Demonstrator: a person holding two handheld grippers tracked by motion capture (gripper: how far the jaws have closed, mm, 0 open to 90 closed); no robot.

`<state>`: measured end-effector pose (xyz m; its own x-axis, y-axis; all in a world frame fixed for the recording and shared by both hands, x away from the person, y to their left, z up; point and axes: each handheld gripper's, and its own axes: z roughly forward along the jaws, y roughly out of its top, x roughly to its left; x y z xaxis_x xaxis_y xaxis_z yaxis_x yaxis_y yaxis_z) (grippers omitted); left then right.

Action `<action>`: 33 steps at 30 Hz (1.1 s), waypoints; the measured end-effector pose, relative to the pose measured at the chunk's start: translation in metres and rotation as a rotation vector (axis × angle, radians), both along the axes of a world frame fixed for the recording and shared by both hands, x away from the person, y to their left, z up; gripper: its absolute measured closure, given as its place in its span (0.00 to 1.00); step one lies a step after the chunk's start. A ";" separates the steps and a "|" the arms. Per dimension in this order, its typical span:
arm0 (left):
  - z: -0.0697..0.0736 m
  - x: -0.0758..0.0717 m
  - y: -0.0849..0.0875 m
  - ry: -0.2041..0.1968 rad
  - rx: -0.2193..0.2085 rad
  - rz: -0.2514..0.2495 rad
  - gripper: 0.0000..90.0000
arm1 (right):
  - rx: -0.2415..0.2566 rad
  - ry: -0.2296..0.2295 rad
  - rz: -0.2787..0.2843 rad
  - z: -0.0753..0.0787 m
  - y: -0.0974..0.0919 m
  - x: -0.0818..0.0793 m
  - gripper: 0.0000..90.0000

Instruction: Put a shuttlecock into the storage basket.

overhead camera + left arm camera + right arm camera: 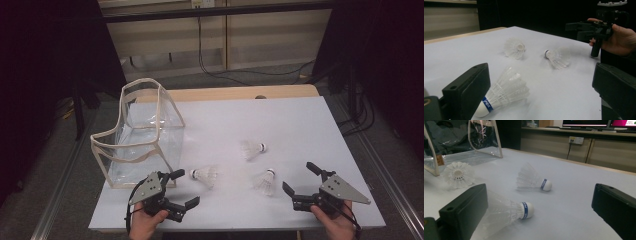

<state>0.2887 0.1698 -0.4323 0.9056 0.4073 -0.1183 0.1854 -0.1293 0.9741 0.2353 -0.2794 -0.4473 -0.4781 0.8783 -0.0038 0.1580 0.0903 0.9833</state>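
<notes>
Left gripper (172,192), jaws spread wide and empty, sits at seven o'clock on the table; the nearest shuttlecock (205,176) lies on its side just ahead, cork toward the jaws. Right gripper (301,184) is likewise released, near another shuttlecock (264,182)

Both grippers (184,189) (298,177) wide open
</notes>
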 end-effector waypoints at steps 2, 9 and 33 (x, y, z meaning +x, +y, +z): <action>0.000 0.000 -0.001 0.001 0.005 -0.004 0.02 | -0.003 -0.001 0.001 0.000 0.000 0.000 0.01; -0.001 0.002 -0.006 0.015 0.003 -0.002 0.02 | -0.004 0.001 0.002 0.000 0.000 0.001 0.01; -0.002 0.003 -0.028 0.053 0.103 0.034 0.02 | -0.006 -0.002 0.004 0.000 0.001 0.001 0.01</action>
